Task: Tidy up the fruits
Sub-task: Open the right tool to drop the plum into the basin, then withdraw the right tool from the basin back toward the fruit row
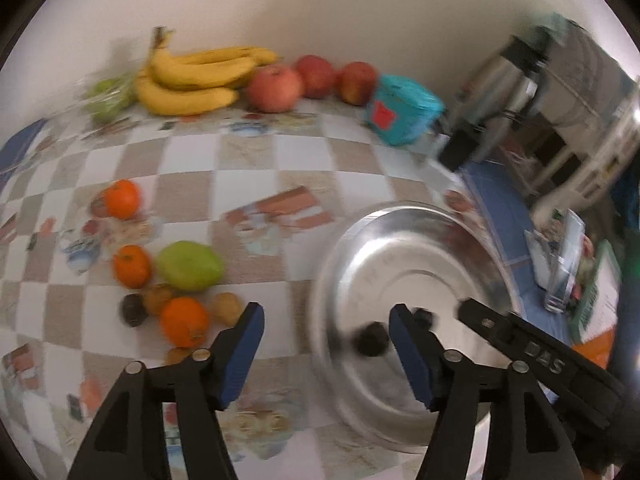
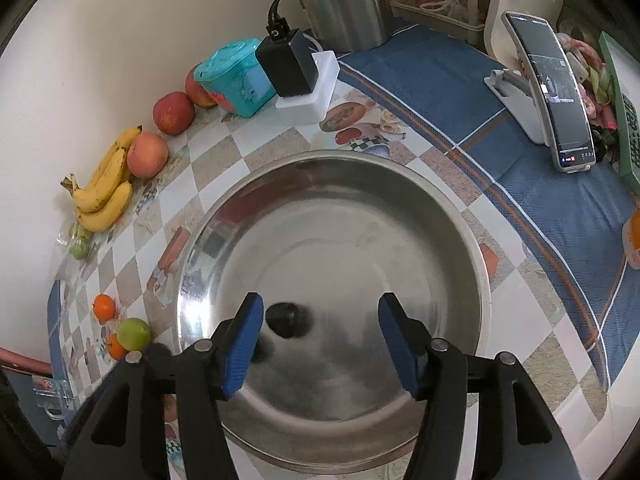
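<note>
A steel bowl (image 1: 432,248) (image 2: 400,216) sits on the checked tablecloth with a small dark fruit (image 1: 372,338) (image 2: 285,319) inside it. My left gripper (image 1: 326,330) is open and empty, straddling the bowl's left rim. My right gripper (image 2: 320,320) is open and empty above the bowl; the dark fruit lies just inside its left finger. Left of the bowl lie oranges (image 1: 184,320), a green fruit (image 1: 190,265) (image 2: 135,334) and small brown and dark fruits (image 1: 134,309). Bananas (image 1: 192,76) (image 2: 105,190) and apples (image 1: 274,88) (image 2: 147,155) line the wall.
A teal box (image 1: 404,110) (image 2: 236,76), a black adapter on a white block (image 2: 296,76) and a steel kettle (image 2: 344,0) stand at the back. A phone on a stand (image 2: 556,92) is on the blue cloth to the right.
</note>
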`<state>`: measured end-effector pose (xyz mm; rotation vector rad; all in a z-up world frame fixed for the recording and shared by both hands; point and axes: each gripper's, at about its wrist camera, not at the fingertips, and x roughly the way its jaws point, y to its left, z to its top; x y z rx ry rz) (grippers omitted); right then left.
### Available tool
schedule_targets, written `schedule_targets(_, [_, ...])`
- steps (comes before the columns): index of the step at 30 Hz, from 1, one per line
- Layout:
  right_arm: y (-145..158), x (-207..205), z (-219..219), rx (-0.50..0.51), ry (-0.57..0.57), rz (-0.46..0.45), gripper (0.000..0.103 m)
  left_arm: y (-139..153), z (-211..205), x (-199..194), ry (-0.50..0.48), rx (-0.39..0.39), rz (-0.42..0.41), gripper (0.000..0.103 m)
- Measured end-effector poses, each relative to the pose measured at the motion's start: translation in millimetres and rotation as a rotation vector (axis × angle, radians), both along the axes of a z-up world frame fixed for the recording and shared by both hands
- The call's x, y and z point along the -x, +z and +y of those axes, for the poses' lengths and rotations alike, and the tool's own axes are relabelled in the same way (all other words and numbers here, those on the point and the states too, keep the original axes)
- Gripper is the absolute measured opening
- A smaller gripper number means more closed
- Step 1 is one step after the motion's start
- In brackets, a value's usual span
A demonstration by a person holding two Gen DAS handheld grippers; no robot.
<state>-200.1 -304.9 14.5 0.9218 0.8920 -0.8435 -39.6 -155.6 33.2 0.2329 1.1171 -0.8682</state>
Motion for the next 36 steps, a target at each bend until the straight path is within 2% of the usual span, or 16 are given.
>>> schedule_targets(8, [-0.6,-9.6,9.1,-0.003,0.064,0.021,0.064,-10.2,42.4,-43.8,0.228,-0.131,-0.024,0.074])
schedule_targets(16, [7.6,-26.8,29.6,0.022,0.151,0.02,0.064,-5.2,82.4,-74.4,0.373,-0.159,-0.035,0.074])
schedule_targets(20, [9.2,-29.0,32.7,0.03,0.157,0.024,0.064,-1.4,90.1,-79.7,0.397,-0.156,-0.038,0.079])
schedule_targets(22, [7.8,-29.4,32.4,0.034,0.159,0.031,0.065,-1.7,91.0,-80.5,0.4,-0.158,-0.039,0.087])
schedule_targets(23, [7.0,-29.7,32.4,0.04,0.16,0.038,0.068,-3.2,90.5,-80.4,0.4,-0.168,-0.041,0.091])
schedule_targets(24, [6.3,-29.9,32.5,0.048,0.16,0.044,0.077,-4.7,89.9,-79.7,0.399,-0.179,-0.044,0.1])
schedule_targets(25, [5.5,-29.8,33.0,0.057,0.159,0.049,0.085,-7.6,88.8,-79.1,0.395,-0.192,-0.047,0.103])
schedule_targets(31, [1.7,-31.2,34.5,0.057,0.171,0.053,0.087,-12.8,84.8,-75.5,0.373,-0.207,-0.06,0.103])
schedule_targets(32, [1.3,-31.8,34.9,0.058,0.173,0.056,0.09,-13.3,84.3,-75.0,0.369,-0.209,-0.064,0.103])
schedule_targets(33, [1.0,-32.4,35.4,0.059,0.175,0.061,0.098,-13.8,83.8,-74.7,0.365,-0.212,-0.064,0.103])
schedule_targets(36, [0.4,-33.9,36.5,0.064,0.185,0.069,0.099,-13.8,83.5,-74.3,0.356,-0.214,-0.067,0.103])
